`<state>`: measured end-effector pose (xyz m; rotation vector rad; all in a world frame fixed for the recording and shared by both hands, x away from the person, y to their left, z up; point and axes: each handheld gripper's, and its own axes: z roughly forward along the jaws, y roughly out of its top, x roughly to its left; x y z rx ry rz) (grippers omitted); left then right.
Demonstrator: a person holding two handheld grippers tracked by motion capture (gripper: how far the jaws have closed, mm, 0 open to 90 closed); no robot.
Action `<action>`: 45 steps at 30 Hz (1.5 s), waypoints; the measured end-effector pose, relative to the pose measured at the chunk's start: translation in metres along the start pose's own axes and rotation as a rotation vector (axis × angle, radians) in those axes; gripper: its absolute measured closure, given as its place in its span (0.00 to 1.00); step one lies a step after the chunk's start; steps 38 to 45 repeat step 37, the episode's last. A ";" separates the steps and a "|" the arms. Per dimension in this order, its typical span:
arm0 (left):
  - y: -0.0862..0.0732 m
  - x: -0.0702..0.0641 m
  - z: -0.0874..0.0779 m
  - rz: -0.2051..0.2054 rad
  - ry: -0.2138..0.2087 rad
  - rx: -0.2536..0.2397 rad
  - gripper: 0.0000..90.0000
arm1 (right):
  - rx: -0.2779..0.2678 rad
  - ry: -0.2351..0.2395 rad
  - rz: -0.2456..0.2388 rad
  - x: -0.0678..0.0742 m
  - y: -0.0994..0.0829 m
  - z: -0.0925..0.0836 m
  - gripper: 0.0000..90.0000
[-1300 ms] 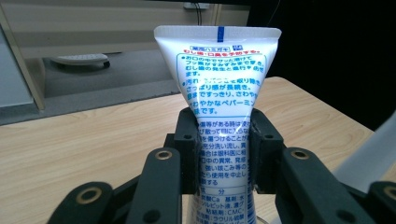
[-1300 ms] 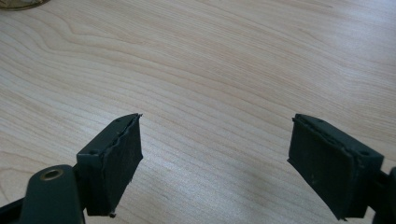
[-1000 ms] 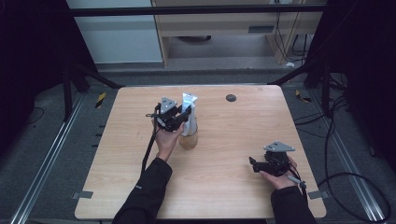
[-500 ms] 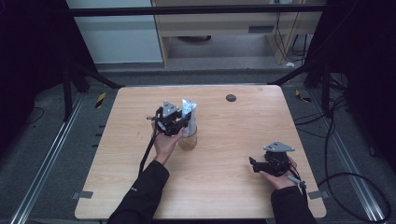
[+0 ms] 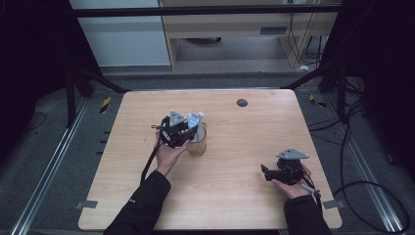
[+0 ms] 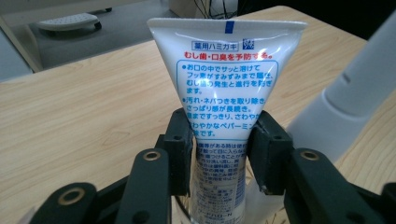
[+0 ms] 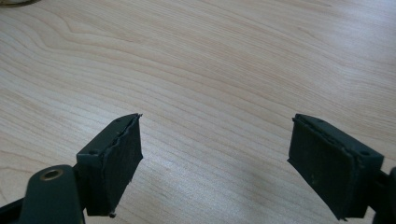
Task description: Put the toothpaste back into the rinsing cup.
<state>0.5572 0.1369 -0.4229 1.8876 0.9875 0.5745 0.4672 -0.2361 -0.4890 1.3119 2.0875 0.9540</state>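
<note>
A white toothpaste tube (image 6: 227,74) with blue and red print stands upright in a clear glass cup (image 5: 197,147) near the table's middle. My left gripper (image 6: 219,140) reaches in from the left at the tube's (image 5: 195,121) lower half. Its jaws have just been opening. The tube stands between the pads (image 6: 181,140), which sit close beside its edges without pressing on it. A white rounded object (image 6: 355,93) leans in the cup to the tube's right. My right gripper (image 7: 215,158) is open over bare wood at the front right (image 5: 266,172), with nothing between its jaws.
A small black round disc (image 5: 242,102) lies near the far edge of the wooden table (image 5: 244,205). Dark frame posts and cables stand on the floor around the table, and shelving stands behind it.
The tube and my left gripper have come down a little, so the tube sits lower in the cup. The right gripper has stayed where it was.
</note>
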 end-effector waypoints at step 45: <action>-0.103 0.062 -0.096 -0.089 0.089 0.133 0.27 | -0.016 -0.013 0.040 -0.006 -0.003 -0.009 0.14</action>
